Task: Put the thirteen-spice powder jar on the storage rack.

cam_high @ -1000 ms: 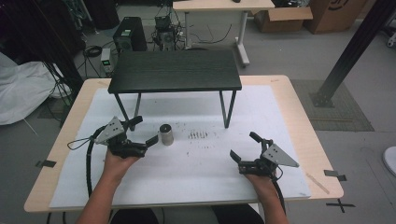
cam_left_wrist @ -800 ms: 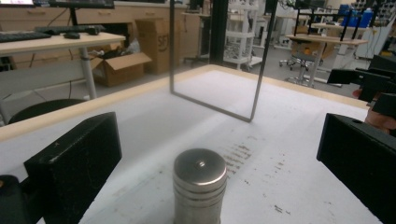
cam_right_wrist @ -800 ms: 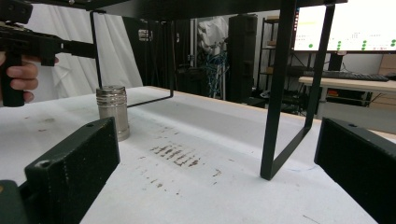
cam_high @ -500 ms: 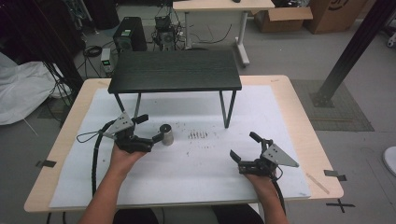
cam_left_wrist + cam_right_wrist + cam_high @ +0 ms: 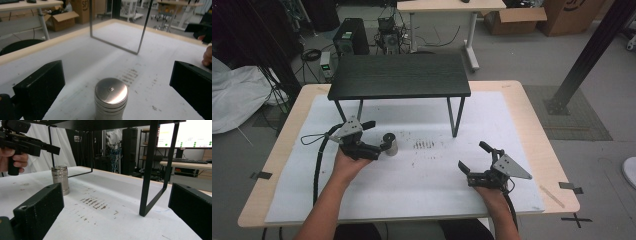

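Silvery ribbed metal canister (image 5: 111, 100) sits between the left hand-held gripper (image 5: 374, 137)'s wide-open jaws; looks like pre-grasp, squeeze next.

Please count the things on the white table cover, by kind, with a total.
Metal canister: 1
Black riser shelf: 1
Hand-held tool, left and right: 2
Total: 4
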`<control>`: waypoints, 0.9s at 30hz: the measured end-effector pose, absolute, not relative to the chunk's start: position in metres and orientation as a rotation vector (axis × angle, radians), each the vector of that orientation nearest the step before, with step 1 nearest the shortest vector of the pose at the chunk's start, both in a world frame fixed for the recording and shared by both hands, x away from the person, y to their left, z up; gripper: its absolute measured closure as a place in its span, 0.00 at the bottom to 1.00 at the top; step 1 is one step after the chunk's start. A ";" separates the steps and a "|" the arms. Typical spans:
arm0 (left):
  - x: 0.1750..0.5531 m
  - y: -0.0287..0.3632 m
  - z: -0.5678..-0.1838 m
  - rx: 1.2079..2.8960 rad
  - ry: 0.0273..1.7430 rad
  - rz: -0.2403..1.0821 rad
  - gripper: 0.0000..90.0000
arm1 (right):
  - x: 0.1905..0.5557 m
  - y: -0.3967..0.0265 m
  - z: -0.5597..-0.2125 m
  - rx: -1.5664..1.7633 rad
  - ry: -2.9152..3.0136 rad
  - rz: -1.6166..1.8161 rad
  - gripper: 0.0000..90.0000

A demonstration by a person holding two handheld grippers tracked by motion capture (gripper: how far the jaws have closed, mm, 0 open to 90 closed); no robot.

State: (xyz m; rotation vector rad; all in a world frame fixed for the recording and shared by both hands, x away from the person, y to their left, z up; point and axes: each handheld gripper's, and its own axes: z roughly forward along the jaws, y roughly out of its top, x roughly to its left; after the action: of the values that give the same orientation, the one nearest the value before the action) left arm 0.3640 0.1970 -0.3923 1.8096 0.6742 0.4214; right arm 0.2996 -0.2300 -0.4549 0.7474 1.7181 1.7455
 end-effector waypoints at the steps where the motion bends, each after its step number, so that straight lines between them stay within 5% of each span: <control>1: 0.365 0.196 -0.392 1.817 0.674 0.420 0.00 | 0.300 -0.230 -0.455 0.748 1.718 1.746 0.00; 27: 0.382 0.181 -0.417 1.955 0.722 0.401 0.01 | 0.300 -0.231 -0.455 0.752 1.715 1.752 0.00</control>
State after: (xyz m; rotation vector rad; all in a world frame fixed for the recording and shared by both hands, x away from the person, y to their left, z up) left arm 0.3822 0.1809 -0.4175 1.9547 0.7217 0.4007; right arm 0.3001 -0.2307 -0.4550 0.7524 1.7150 1.7524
